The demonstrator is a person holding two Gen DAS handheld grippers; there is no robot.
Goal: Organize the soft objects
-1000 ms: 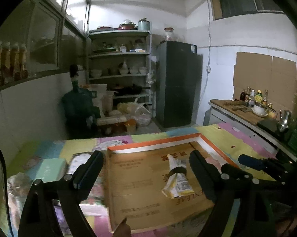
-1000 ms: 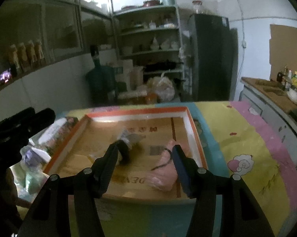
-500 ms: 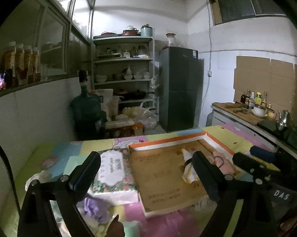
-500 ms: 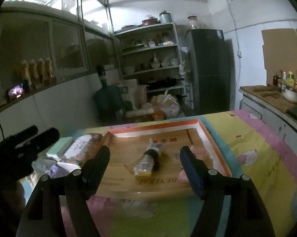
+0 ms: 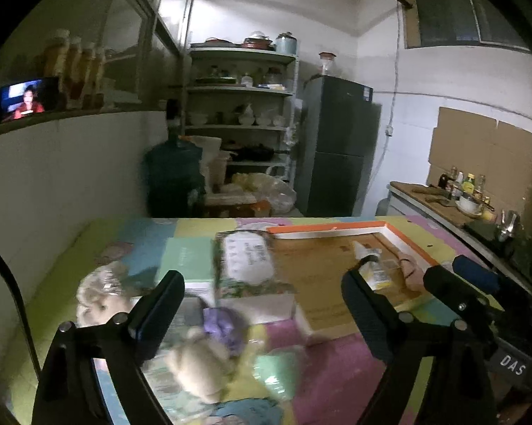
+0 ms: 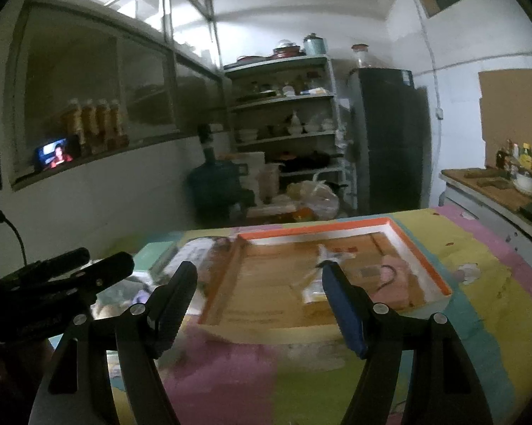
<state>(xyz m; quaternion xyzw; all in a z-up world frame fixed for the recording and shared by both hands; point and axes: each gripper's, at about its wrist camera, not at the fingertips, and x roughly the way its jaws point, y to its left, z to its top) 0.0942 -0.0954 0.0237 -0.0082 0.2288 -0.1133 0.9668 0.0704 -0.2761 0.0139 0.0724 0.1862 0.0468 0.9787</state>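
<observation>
A shallow cardboard box (image 5: 322, 228) (image 6: 422, 248) with an orange and white rim lies on the patchwork-covered table. In it lie a soft tube-like packet (image 5: 374, 269) (image 6: 317, 283) and a pink soft thing with a dark cord (image 5: 409, 274) (image 6: 393, 278). Left of the box sits a pile: a tissue pack (image 5: 246, 260), a beige plush toy (image 5: 198, 364), a purple soft thing (image 5: 225, 322), a bagged plush (image 5: 101, 294). My left gripper (image 5: 262, 315) is open and empty above the pile. My right gripper (image 6: 259, 304) is open and empty, in front of the box.
A green flat box (image 5: 186, 258) lies under the tissue pack. Beyond the table stand a water jug (image 5: 172, 173), shelves with dishes (image 5: 241, 106) and a dark fridge (image 5: 337, 148). A counter with bottles (image 5: 460, 191) runs along the right wall.
Both grippers have pulled back from the box and stayed open. The left view has swung left, so the pile of soft things now lies between its fingers.
</observation>
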